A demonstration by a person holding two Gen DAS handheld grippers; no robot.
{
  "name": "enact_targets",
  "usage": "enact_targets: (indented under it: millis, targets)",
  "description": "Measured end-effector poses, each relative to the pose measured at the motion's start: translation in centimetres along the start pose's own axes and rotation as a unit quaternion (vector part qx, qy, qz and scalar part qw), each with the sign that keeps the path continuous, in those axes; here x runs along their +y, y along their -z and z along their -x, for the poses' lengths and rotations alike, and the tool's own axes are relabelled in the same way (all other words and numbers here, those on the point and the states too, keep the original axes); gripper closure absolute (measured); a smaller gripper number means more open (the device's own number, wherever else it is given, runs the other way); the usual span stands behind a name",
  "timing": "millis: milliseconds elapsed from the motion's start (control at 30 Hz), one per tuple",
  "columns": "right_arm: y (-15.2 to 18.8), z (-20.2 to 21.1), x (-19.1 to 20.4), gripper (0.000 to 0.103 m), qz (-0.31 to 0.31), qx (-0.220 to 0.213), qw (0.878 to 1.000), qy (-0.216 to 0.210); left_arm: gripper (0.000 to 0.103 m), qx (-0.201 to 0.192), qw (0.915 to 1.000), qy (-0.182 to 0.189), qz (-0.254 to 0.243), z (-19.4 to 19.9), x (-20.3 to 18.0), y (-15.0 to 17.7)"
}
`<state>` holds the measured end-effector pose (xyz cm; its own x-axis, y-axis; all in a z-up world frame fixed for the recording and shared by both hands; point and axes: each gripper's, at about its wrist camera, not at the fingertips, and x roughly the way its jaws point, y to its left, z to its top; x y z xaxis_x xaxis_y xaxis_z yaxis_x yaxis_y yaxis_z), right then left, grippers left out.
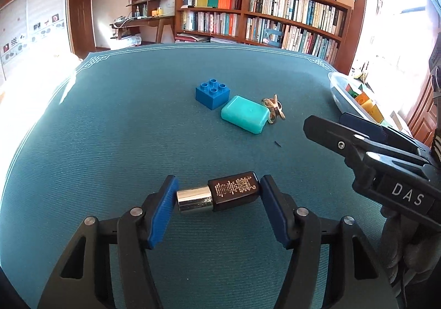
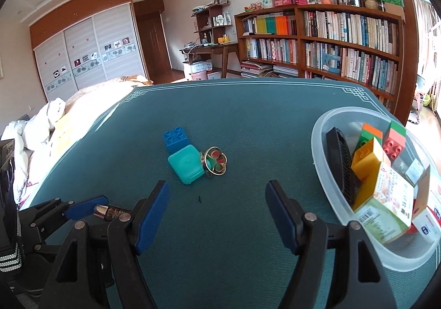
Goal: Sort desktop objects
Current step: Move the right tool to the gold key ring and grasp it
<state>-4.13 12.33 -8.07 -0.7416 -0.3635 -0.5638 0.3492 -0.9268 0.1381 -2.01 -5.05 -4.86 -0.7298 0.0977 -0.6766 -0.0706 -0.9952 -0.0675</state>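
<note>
My left gripper (image 1: 219, 196) is shut on a brown lipstick tube with a silver cap (image 1: 220, 195), held end to end between its blue pads just above the teal tablecloth. The tube also shows in the right wrist view (image 2: 109, 212), at the lower left. My right gripper (image 2: 217, 196) is open and empty over the cloth. A blue toy brick (image 1: 212, 93), a teal plastic case (image 1: 244, 113) and a gold ring ornament (image 1: 273, 108) lie together mid-table, beyond both grippers. The brick (image 2: 175, 139), case (image 2: 186, 167) and ornament (image 2: 215, 161) show in the right wrist view.
A clear plastic bowl (image 2: 322, 171) at the right holds several bricks, small cartons and a black comb-like piece; its rim shows in the left wrist view (image 1: 335, 88). My right gripper (image 1: 341, 140) reaches in at the right of the left wrist view. A small dark speck (image 2: 199, 199) lies on the cloth.
</note>
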Motion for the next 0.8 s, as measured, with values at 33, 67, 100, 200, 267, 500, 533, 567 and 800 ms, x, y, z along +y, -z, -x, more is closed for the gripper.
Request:
enact_targets:
  millis: [33,67,100,200,267,500,533,567,800]
  targets:
    - [0.1,-0.2,0.0,0.027,0.000,0.004,1.000,-0.001,0.039,0.000,1.0000,-0.002,-0.001,0.0,0.0,0.0]
    - [0.1,-0.4,0.0,0.027,-0.001,0.008,1.000,-0.002,0.039,0.000,1.0000,-0.004,-0.001,0.1,0.0,0.0]
    - [0.1,-0.4,0.0,0.027,-0.003,0.012,1.000,-0.004,0.039,0.000,1.0000,-0.006,-0.001,0.1,0.0,0.0]
    - [0.1,-0.6,-0.3,0.027,-0.014,0.016,1.000,-0.007,0.039,0.001,0.9999,-0.010,0.000,0.0,0.0,0.0]
    - [0.1,-0.7,-0.4,0.027,-0.017,0.020,1.000,-0.009,0.039,0.002,0.9999,-0.013,0.004,-0.1,0.1,-0.1]
    - [0.1,-1.1,0.2,0.027,-0.007,0.030,1.000,-0.005,0.039,0.002,0.9997,-0.018,0.015,0.0,0.5,0.0]
    - [0.0,-1.2,0.2,0.027,-0.007,0.033,0.999,-0.005,0.039,0.001,0.9997,-0.019,0.016,0.1,0.6,0.0]
    - [-0.1,-1.5,0.2,0.027,-0.007,0.038,0.999,-0.007,0.039,0.001,0.9996,-0.020,0.018,0.1,0.7,0.0]
    - [-1.1,-4.0,0.5,0.036,-0.022,0.074,0.997,-0.022,0.038,0.009,0.9992,-0.020,0.034,-0.1,1.4,0.1]
